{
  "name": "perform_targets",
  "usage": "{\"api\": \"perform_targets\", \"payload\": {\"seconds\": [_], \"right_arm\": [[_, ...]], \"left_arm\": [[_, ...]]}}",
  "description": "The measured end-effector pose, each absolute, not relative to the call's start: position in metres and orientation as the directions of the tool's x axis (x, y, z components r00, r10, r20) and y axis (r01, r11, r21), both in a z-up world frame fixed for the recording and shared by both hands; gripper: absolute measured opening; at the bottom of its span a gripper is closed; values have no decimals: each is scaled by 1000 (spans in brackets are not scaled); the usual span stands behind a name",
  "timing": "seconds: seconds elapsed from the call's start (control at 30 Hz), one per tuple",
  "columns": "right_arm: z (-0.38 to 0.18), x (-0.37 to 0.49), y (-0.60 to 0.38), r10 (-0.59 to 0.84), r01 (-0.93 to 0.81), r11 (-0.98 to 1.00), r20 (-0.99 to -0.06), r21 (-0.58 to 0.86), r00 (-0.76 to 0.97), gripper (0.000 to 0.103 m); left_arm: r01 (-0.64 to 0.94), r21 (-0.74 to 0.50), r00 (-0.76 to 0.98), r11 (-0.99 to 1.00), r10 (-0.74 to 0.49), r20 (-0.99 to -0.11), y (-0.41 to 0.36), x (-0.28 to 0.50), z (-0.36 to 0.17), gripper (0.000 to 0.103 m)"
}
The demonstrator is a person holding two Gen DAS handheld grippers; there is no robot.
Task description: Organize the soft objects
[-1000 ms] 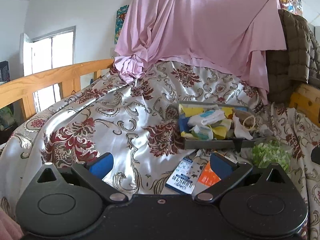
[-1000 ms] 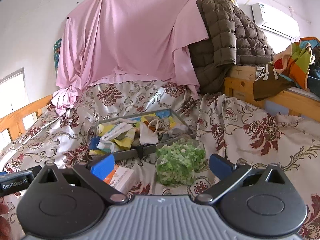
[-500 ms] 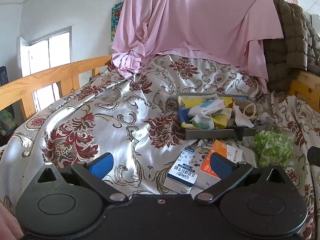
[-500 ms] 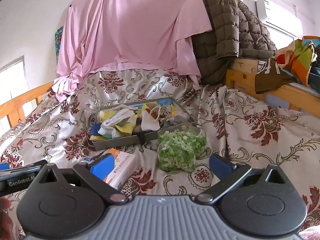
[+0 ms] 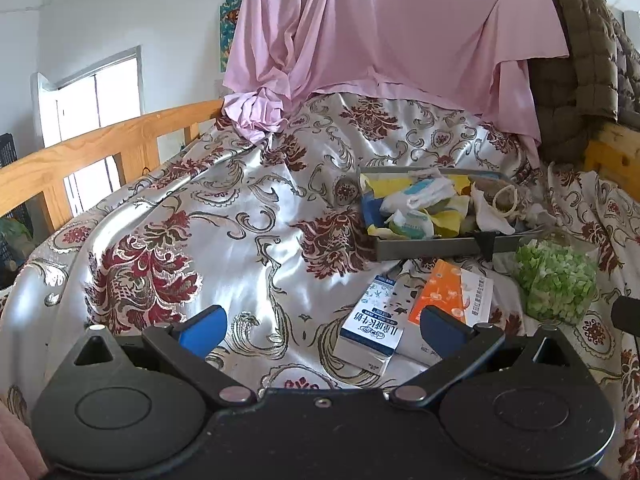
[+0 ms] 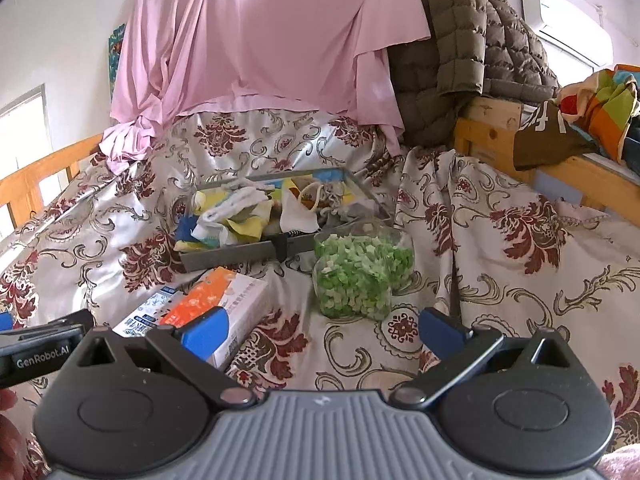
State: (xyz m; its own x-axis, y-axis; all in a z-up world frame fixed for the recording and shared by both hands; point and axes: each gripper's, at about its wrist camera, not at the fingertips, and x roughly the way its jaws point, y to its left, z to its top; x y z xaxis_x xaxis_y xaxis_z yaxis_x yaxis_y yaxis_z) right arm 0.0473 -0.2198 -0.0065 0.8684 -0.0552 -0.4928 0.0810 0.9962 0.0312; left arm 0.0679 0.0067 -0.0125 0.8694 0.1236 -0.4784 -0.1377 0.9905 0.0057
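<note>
A grey tray (image 5: pixel 428 249) (image 6: pixel 236 257) full of socks, cloths and other soft pieces rests on the flowered bedspread. In front of it lie a blue-and-white milk carton (image 5: pixel 372 330) (image 6: pixel 140 314), an orange-and-white tissue box (image 5: pixel 450 294) (image 6: pixel 224 300) and a clear bag of green bits (image 5: pixel 554 278) (image 6: pixel 360 276). My left gripper (image 5: pixel 320 326) is open above the spread, the carton between its fingers' line. My right gripper (image 6: pixel 322 328) is open just short of the green bag, holding nothing.
A pink sheet (image 5: pixel 384 28) hangs at the back, with a brown quilted jacket (image 6: pixel 468 52) to its right. A wooden bed rail (image 5: pixel 92 152) runs along the left and a wooden frame (image 6: pixel 560 168) with clothes on the right.
Both grippers have drawn back and tilted down, so the carton, tissue box and green bag now show more fully. Both stay open and hold nothing.
</note>
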Motion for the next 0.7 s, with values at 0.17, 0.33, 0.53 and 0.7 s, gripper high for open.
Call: {"api": "perform_targets", "payload": {"seconds": [0.17, 0.33, 0.53, 0.7], "right_arm": [[-12, 57, -219, -54, 84, 996, -532, 32, 845, 103], [-21, 67, -217, -55, 87, 996, -567, 30, 822, 103], [-28, 76, -216, -75, 108, 994, -588, 20, 806, 103], [-30, 78, -213, -88, 109, 994, -583, 0, 808, 103]], "left_arm": [[-135, 24, 868, 991, 130, -479, 4, 69, -14, 102], [-142, 24, 863, 989, 136, -487, 5, 70, -16, 102], [-150, 35, 854, 988, 147, -498, 4, 73, -18, 102], [-164, 36, 847, 986, 159, -506, 6, 76, -20, 102]]}}
